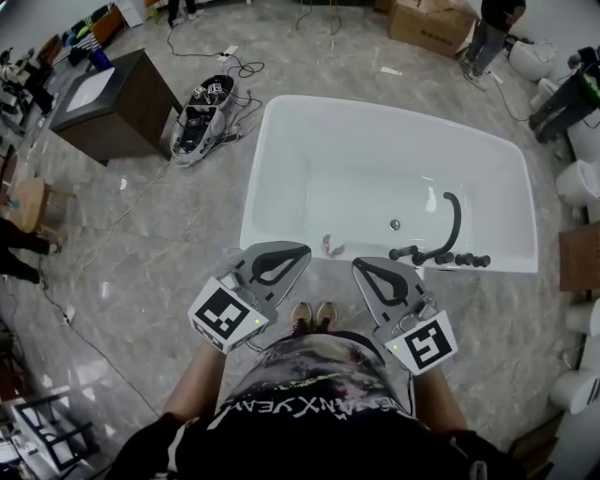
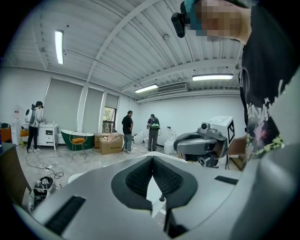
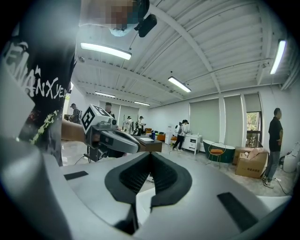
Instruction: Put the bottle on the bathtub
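Note:
The white bathtub (image 1: 281, 141) stands in front of me, with a black faucet (image 1: 453, 230) on its near right rim. A small pale pinkish object (image 1: 333, 247) lies inside against the near wall; I cannot tell whether it is the bottle. My left gripper (image 1: 305, 251) and right gripper (image 1: 357, 265) are held close to the body over the floor, just short of the tub's near rim. Both are shut with nothing between the jaws. In the left gripper view the left gripper (image 2: 151, 157) has its pads meeting; the right gripper view shows the same for the right gripper (image 3: 151, 153).
A dark cabinet (image 1: 108, 98) stands at the back left, with a spare gripper device (image 1: 202, 117) and cables on the floor beside it. A cardboard box (image 1: 431, 23) and a person (image 1: 487, 37) are behind the tub. White toilets (image 1: 577, 183) line the right side.

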Tool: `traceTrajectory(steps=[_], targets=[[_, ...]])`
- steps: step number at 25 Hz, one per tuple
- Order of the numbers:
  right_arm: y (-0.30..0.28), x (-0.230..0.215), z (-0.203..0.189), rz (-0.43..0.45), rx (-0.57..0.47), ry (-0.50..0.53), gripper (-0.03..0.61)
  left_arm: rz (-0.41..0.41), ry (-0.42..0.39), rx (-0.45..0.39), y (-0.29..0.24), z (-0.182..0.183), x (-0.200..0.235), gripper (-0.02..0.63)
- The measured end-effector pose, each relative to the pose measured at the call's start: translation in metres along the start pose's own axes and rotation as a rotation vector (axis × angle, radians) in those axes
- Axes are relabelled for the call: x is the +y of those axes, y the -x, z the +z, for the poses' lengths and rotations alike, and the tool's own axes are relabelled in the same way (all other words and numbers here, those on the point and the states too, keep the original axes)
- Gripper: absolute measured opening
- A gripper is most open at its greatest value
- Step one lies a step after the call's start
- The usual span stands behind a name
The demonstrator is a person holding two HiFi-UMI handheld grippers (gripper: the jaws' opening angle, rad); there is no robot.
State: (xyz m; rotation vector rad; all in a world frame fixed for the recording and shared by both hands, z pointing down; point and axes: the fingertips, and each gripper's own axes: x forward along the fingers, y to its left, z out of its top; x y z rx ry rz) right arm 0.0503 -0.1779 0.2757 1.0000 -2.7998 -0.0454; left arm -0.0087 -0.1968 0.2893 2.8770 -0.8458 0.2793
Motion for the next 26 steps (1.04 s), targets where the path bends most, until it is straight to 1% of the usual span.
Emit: traceTrajectory(steps=[7,11,18,26], targets=[[-0.007,0.000,0.000,0.015,-0.001,0.003,0.000,-0.003,0.003,-0.001,-0.002,0.001,0.006,0.014],[-0.008,-0.001,0.000,0.018,-0.003,-0.011,0.000,0.008,-0.003,0.022,-0.001,-0.004,0.010,0.014],[-0.011,-0.001,0.000,0.025,0.001,-0.012,0.000,0.000,0.007,0.007,-0.003,-0.002,0.010,0.014],[-0.010,0.001,0.004,0.015,-0.002,0.000,0.000,-0.003,0.000,-0.007,0.000,0.002,0.010,0.014]])
